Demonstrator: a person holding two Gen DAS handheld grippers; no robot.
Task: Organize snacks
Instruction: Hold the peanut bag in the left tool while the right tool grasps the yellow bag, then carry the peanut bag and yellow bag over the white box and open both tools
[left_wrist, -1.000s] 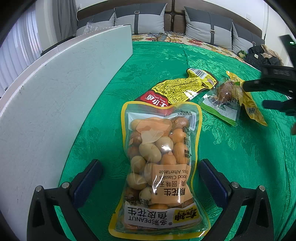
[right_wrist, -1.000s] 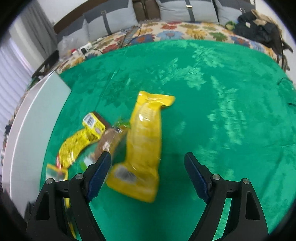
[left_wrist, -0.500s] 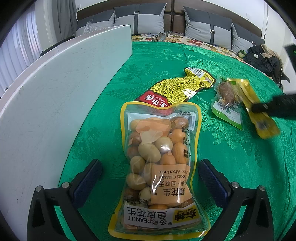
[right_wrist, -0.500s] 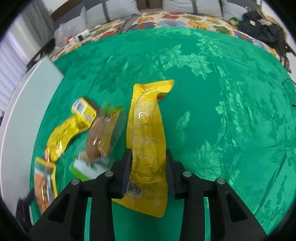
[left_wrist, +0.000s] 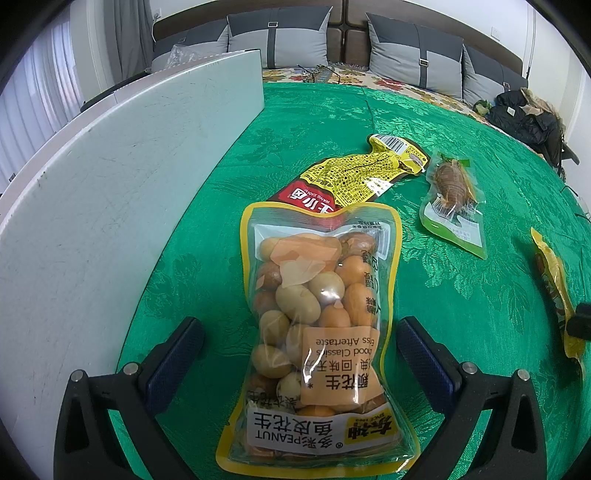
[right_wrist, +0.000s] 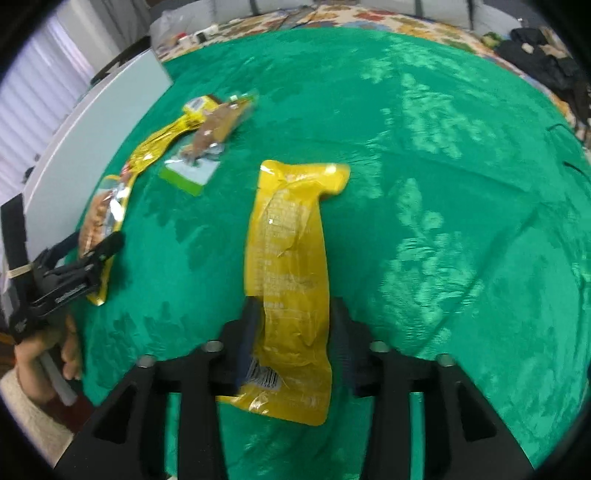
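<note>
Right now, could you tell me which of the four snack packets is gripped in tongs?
The plain yellow packet: the right tongs are shut on its lower end. The peanut bag merely lies between the open left tongs.

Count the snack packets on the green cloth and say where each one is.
4: peanut bag between the open left gripper, yellow-red packet behind it, green-edged packet further right, yellow pouch in the right gripper.

The left gripper is low over the surface, its jaws spread wide, gripping nothing. The right gripper has its blue-padded fingers pressed against both sides of a yellow snack pouch, clamping it.
</note>
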